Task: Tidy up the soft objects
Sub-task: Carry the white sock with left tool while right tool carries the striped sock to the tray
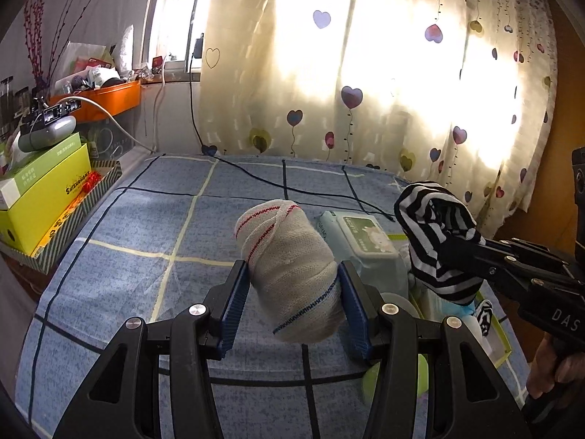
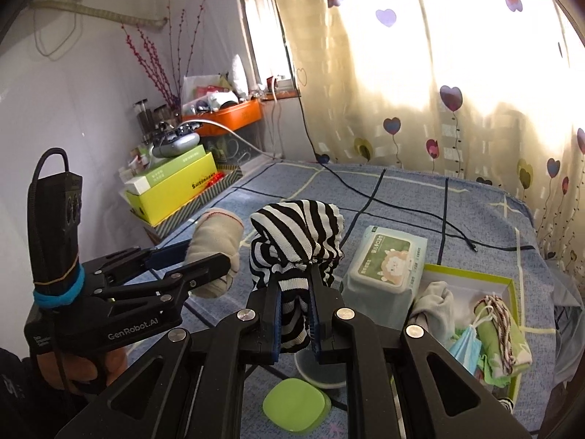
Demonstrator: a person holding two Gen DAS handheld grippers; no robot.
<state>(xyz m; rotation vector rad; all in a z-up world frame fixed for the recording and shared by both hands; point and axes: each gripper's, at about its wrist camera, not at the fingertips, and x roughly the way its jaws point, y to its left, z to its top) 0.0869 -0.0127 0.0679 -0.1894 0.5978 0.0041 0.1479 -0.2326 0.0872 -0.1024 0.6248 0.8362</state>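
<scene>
**A:** ok so what's each side holding? Left gripper (image 1: 294,285) looks clamped on that white rolled glove (image 1: 290,270), the one with red and blue stitching, right in the centre of the left wrist frame.

**B:** yep, blue pads pressed on both sides of the roll, held up above the blue plaid bed (image 1: 146,226). Right gripper (image 2: 295,314) is pinched narrow on a black-and-white striped sock bundle (image 2: 298,241), mid-frame in its own view. Same bundle shows at the right edge of the left view, just beside the glove roll.

**A:** and the box?

**B:** green-rimmed box (image 2: 512,285) at lower right of the right wrist frame, lying on the bed. It has a grey sock (image 2: 433,301), a blue face mask (image 2: 464,347) and a green cloth (image 2: 508,347) in it. Wet wipes pack (image 2: 387,263) sits just beside it, left side.

**A:** the green thing at the bottom?

**B:** a lime lid (image 2: 295,408), next to a small white bowl (image 2: 321,375).
</scene>
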